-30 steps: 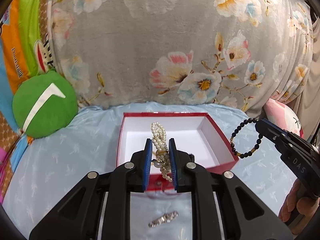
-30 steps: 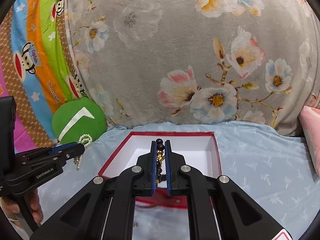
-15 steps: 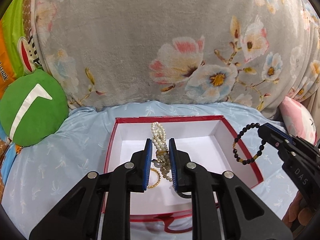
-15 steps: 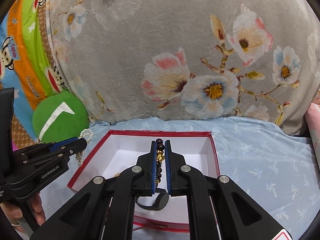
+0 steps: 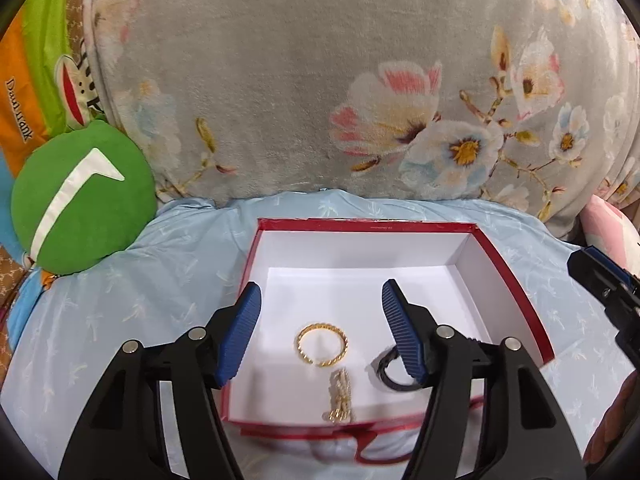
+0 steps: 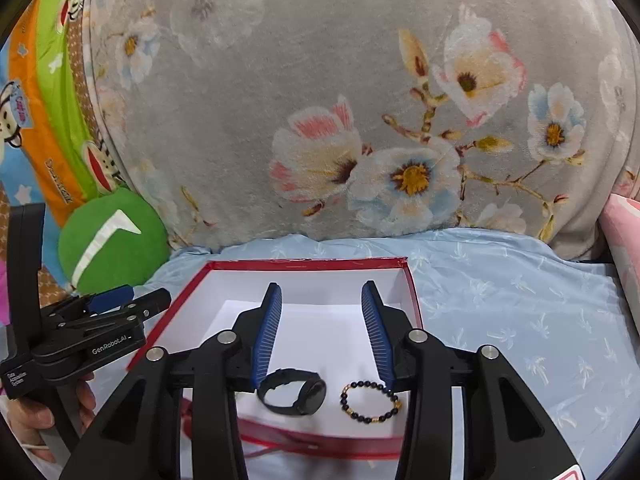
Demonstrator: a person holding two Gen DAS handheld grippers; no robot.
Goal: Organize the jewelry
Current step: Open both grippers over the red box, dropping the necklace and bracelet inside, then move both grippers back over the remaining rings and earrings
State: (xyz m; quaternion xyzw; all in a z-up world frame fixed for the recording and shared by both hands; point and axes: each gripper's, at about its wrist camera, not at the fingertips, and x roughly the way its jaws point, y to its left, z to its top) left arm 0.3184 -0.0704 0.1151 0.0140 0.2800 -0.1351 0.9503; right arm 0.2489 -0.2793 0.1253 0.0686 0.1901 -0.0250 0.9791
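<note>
Holding both grippers over the red box [image 5: 516,280], you had your left gripper [image 5: 320,332] spread wide, with nothing between its blue pads [image 5: 240,332]; its jaws had just been opening. The right gripper [image 6: 322,336] was also spread and empty, and its jaws had just been opening too.

The jewelry lay on the white floor of the box. In the left wrist view the gold bangle [image 5: 322,345] rested flat, directly ahead and between the left fingers. Just nearer to you, a pale blurred piece [image 5: 340,396] lay close to the near wall, with its long axis pointing toward you; I judge it was the pearl strand, but the blur did not let me be sure. In the right wrist view the black watch [image 6: 292,394] and the dark bead bracelet [image 6: 370,402] lay side by side under the right fingers, apart from each other, the bracelet more to the right.

I judge both pieces were delivered, so the next move called for drawing both hands back. The near wall of the box lay low under the fingers, so you had to lift them before you pulled away. The blue bedsheet [image 6: 520,300] around the box showed no other jewelry in these views.
</note>
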